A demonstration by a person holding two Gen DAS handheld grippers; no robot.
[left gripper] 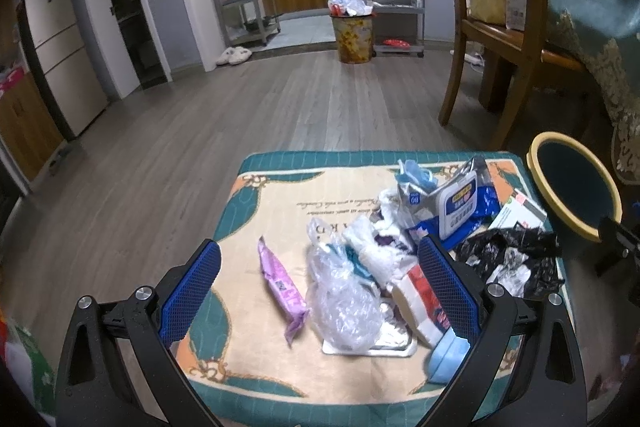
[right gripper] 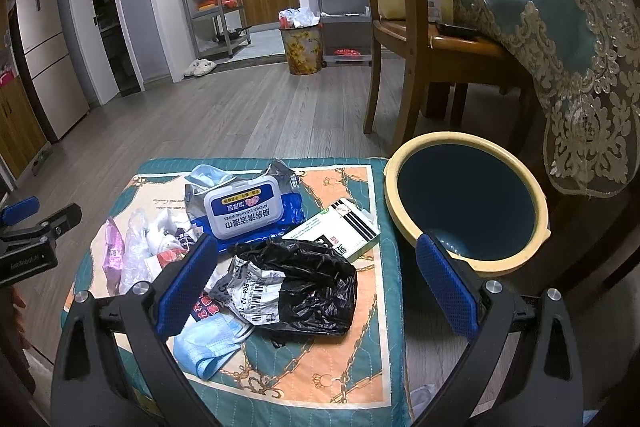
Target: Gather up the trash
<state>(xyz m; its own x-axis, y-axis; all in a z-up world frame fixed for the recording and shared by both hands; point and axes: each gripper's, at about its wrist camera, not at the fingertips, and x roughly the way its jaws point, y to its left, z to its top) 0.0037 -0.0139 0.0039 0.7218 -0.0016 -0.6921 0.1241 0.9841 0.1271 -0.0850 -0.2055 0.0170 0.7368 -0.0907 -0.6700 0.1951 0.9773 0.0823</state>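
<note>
Both grippers are held wide open above a low worktop (right gripper: pixel 384 311) covered by a teal and orange patterned cloth, and nothing is gripped by either. Between the blue pads of the left gripper (left gripper: pixel 320 289) a crumpled clear plastic bag (left gripper: pixel 344 311) and a purple wrapper (left gripper: pixel 280 287) are seen lying on the cloth; the bag rests on a silvery tray (left gripper: pixel 394 345) that is mostly hidden beneath it. A red and white packet (left gripper: pixel 420 301) is partly covered by the right-hand pad, and its print cannot be read. A blue face mask (left gripper: pixel 446 357) is half concealed behind the same finger.

Between the pads of the right gripper (right gripper: pixel 316 287) a black plastic bag (right gripper: pixel 308 287) with a crumpled barcode label is framed, touching a white carton (right gripper: pixel 340 229) behind it. A kitchen wipes pack (right gripper: pixel 244 211) lies further back, partly over a second blue mask whose shape is hard to make out. Just beside the worktop's right edge a round bin (right gripper: pixel 466 267) with a cream rim is placed; its dark interior is partly blocked by the right pad, and no contents can be made out. The left gripper's tip is cut off at the left edge of the right view.
</note>
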